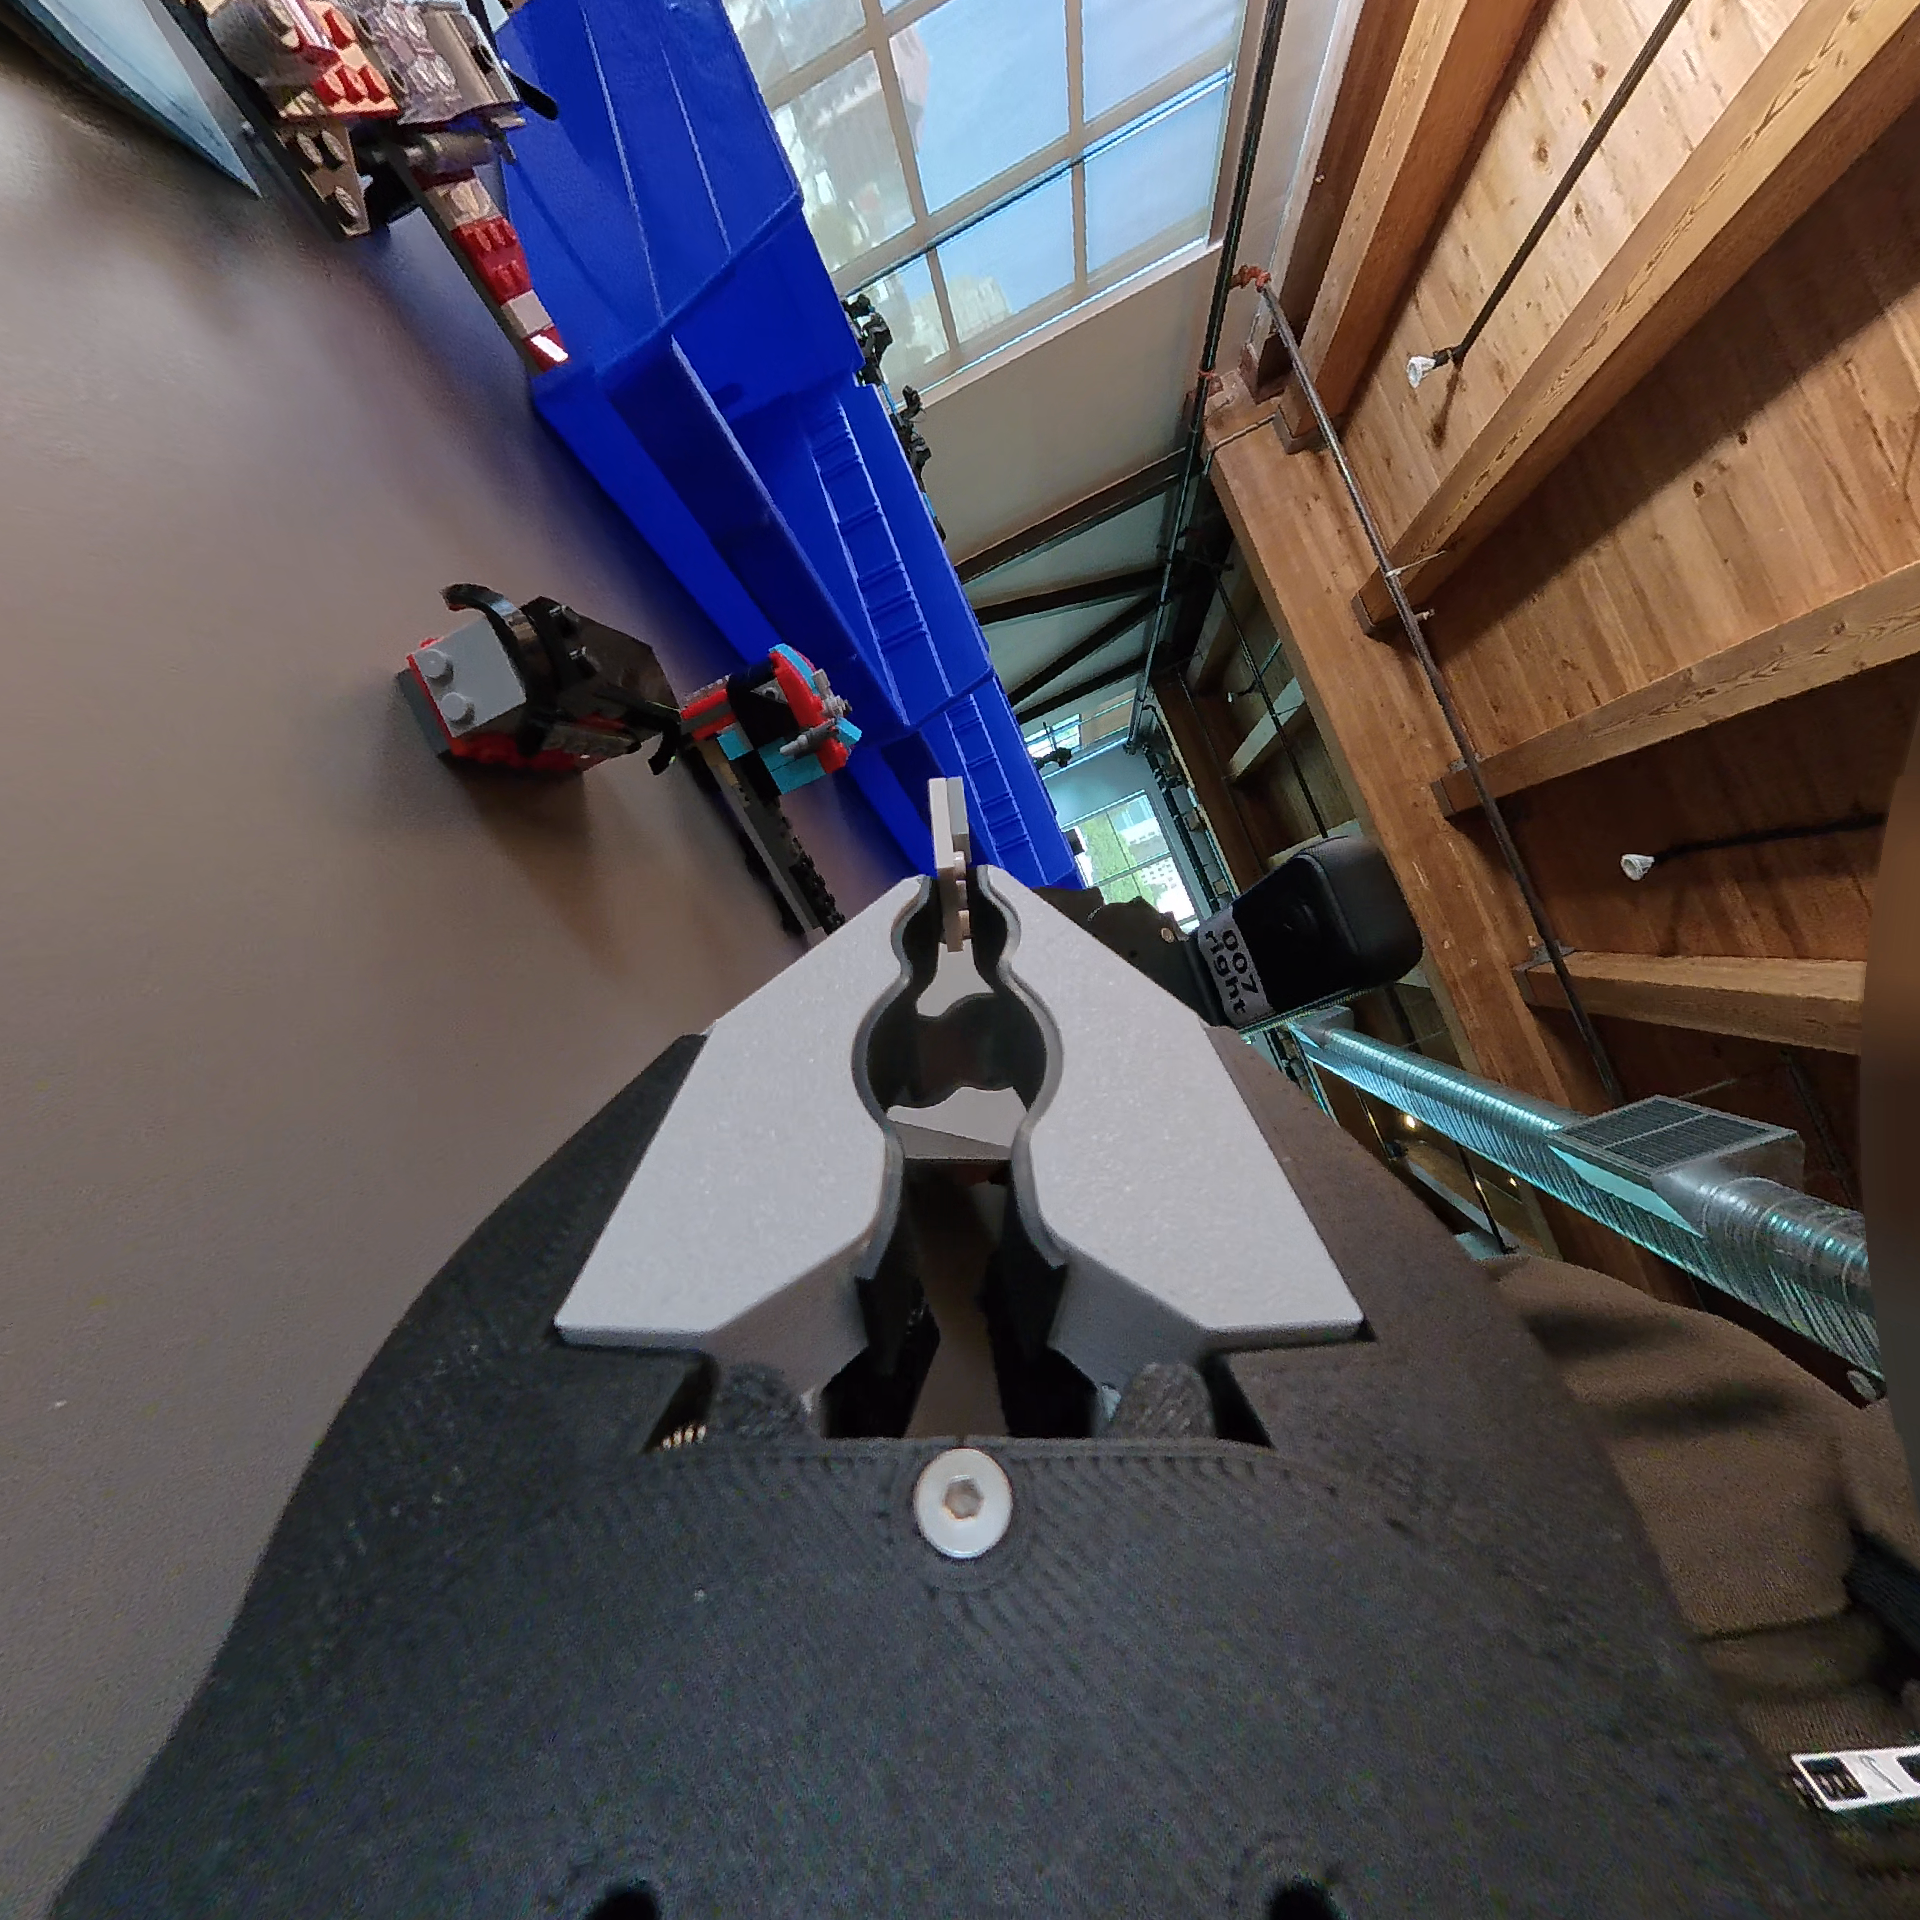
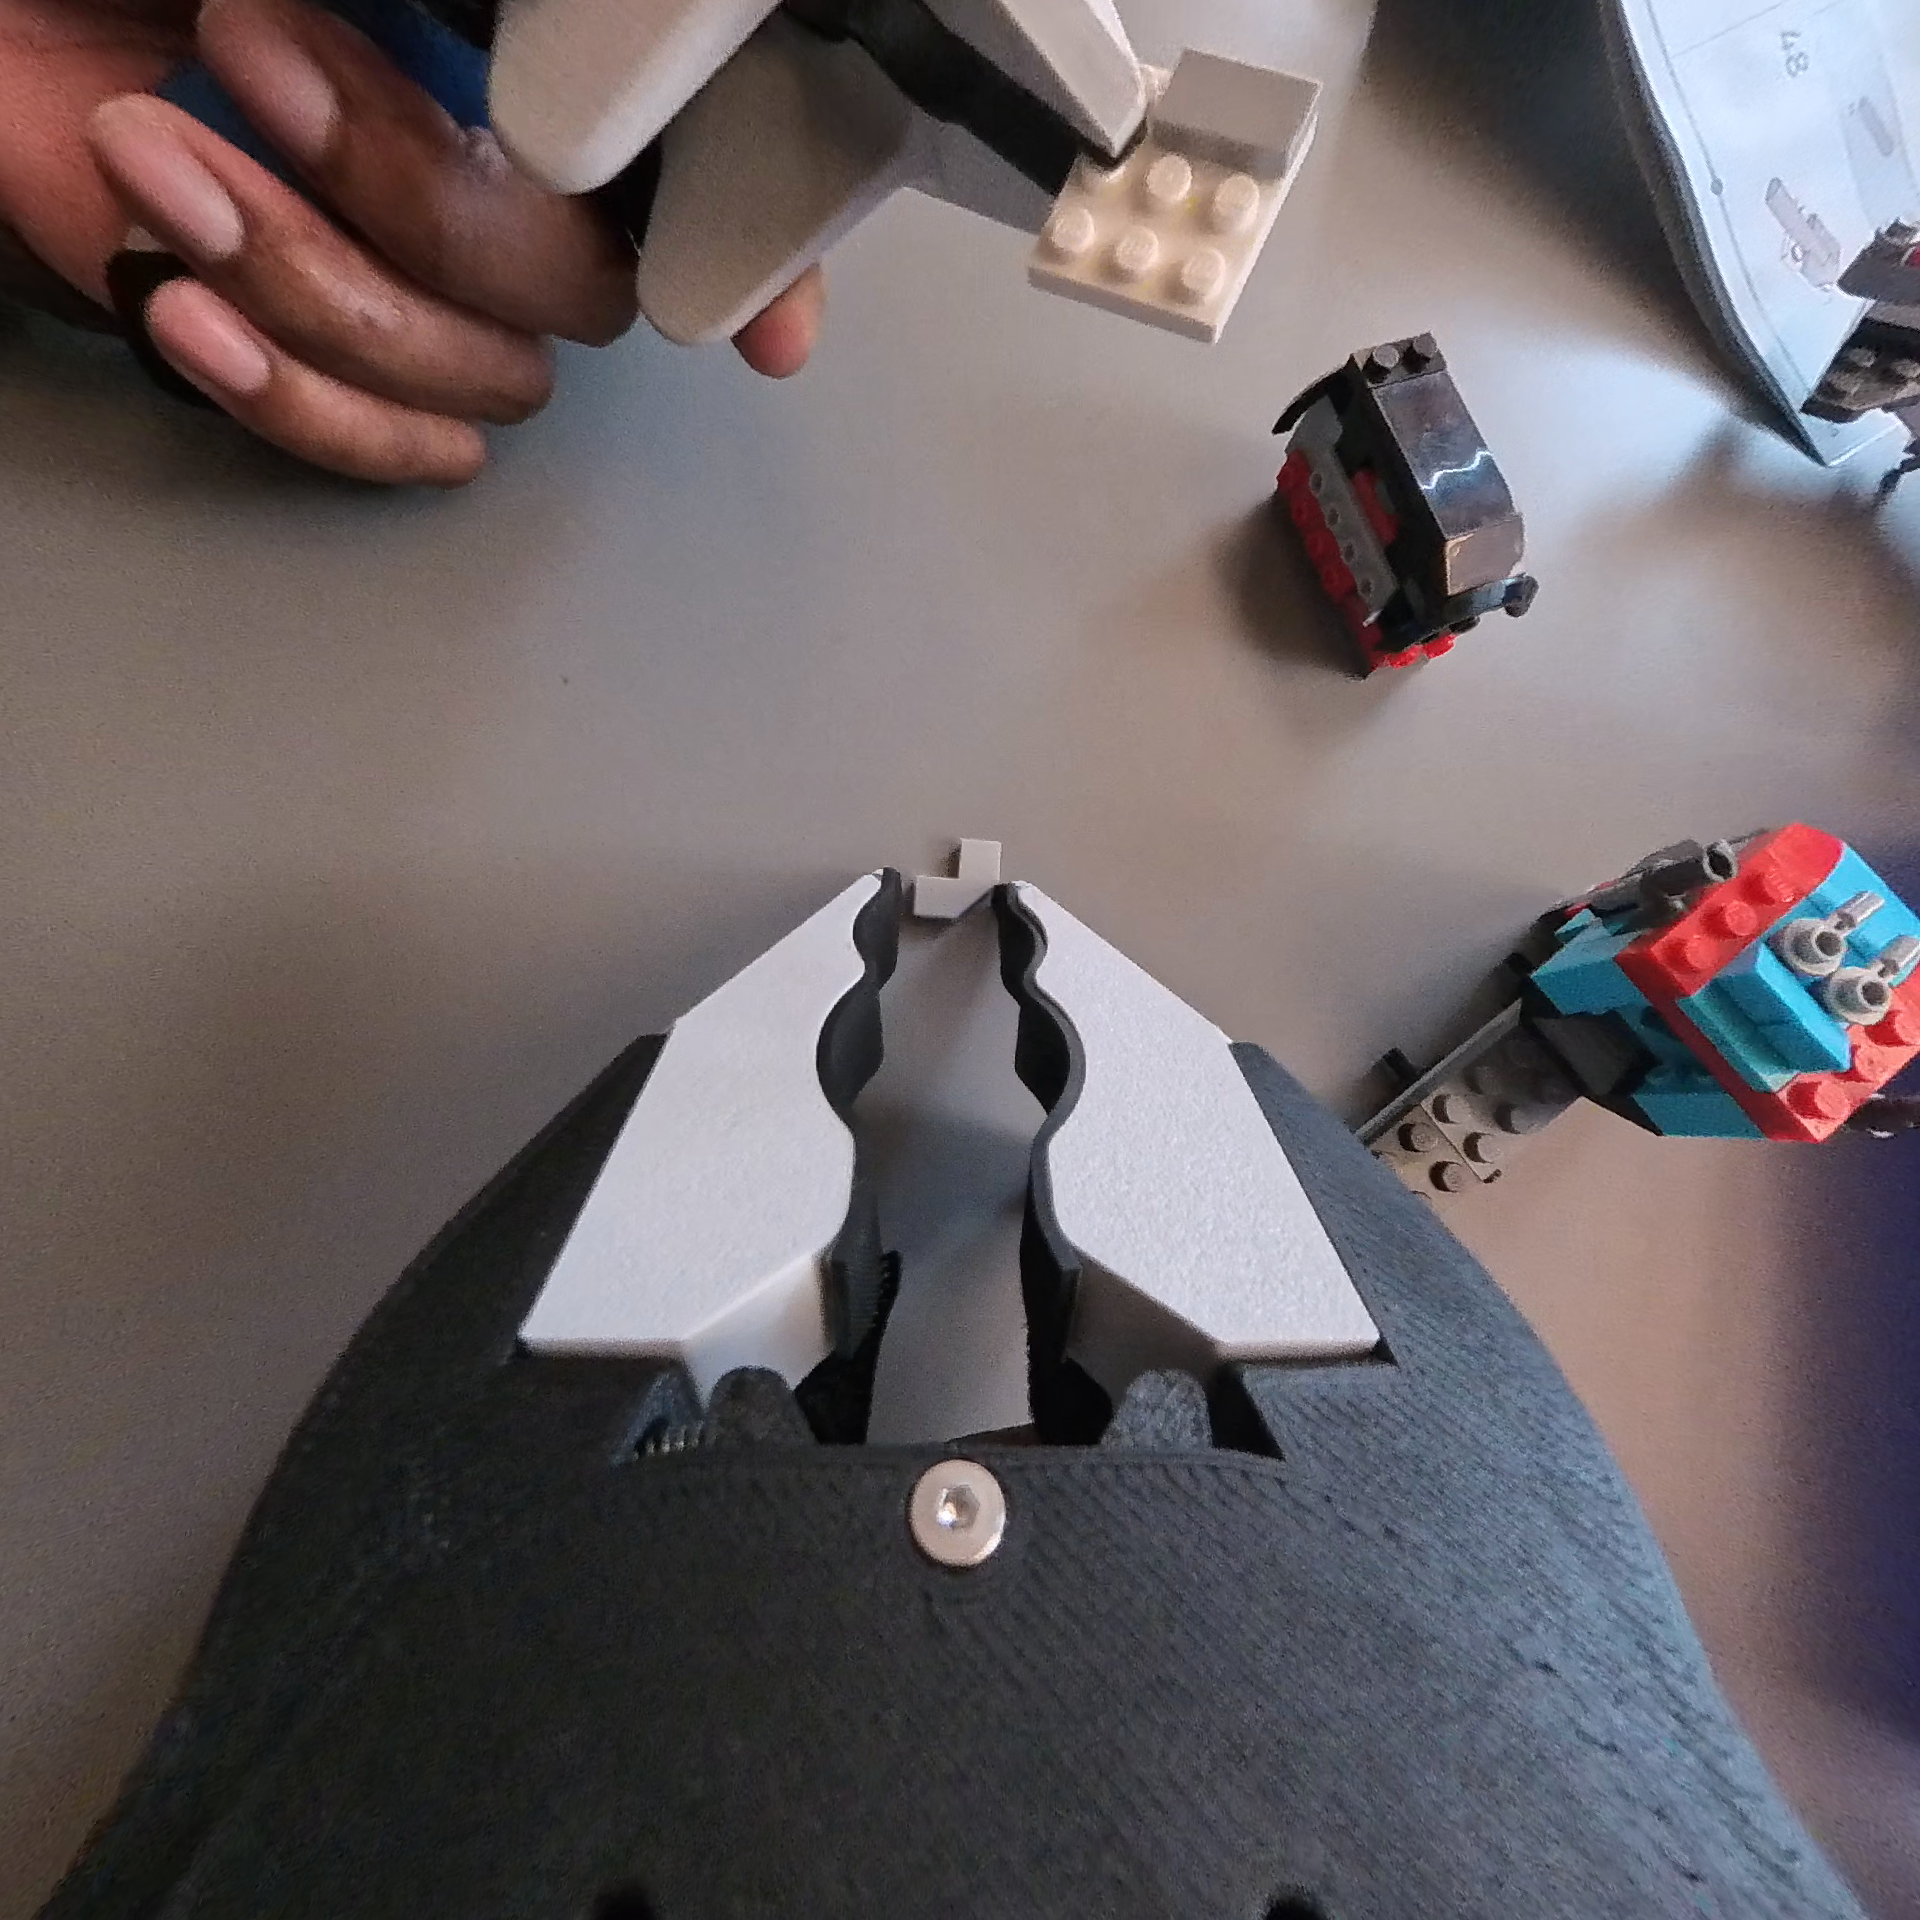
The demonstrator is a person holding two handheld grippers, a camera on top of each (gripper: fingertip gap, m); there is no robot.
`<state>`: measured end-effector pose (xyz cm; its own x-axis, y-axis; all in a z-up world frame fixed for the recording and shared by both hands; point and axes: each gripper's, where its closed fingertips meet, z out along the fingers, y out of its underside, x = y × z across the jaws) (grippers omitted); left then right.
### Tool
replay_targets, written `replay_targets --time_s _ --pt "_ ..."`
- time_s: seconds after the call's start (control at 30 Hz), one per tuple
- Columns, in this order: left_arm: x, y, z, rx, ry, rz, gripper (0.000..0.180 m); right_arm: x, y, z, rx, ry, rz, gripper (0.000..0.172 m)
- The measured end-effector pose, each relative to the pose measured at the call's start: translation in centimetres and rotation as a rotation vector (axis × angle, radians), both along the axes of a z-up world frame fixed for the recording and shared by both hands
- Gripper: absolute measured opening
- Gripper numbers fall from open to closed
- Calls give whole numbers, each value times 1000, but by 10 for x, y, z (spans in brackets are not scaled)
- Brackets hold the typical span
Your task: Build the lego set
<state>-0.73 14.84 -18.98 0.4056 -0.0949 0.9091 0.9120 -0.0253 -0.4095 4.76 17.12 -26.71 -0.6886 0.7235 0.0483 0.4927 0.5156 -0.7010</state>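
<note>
A flat pale-grey studded plastic plate (image 2: 1153, 234) carrying a smooth grey sloped block (image 2: 1231, 109) is pinched edge-on at the very tips of the left gripper (image 1: 952, 894), whose jaws are drawn almost together on it; in the right wrist view the plate is seen held in the air above the grey table (image 2: 520, 675), beside a hand (image 2: 312, 249). A small pale-grey L-shaped plastic piece (image 2: 951, 883) is clamped between the narrowly parted fingertips of the right gripper (image 2: 948, 896), most of it projecting forward, with the table behind it.

Both holds are judged shallow: the plate could pivot or slip if pressed from the side, and the L-piece could be twisted out or dropped, since so little of it lies within the pads.

Open table is seen between the two grippers and to the left. On the right, room is narrowed by a black-and-red brick model (image 2: 1403, 509), a red-and-teal brick assembly on a grey strip (image 2: 1756, 987) and a printed booklet (image 2: 1745, 156); blue plastic bins (image 1: 727, 312) stand along the table's far edge
</note>
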Motion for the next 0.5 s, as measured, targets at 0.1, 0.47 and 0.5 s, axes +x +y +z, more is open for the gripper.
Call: replay_targets --time_s 0.1,0.47,0.5 --pt "0 0 0 1 -3 1 5 -1 0 0 10 6 -15 18" --pt "-1 -1 0 3 -7 5 5 -3 1 0 31 25 -36 14" --pt "-1 -1 0 3 -7 5 5 -3 1 0 31 28 -39 14"
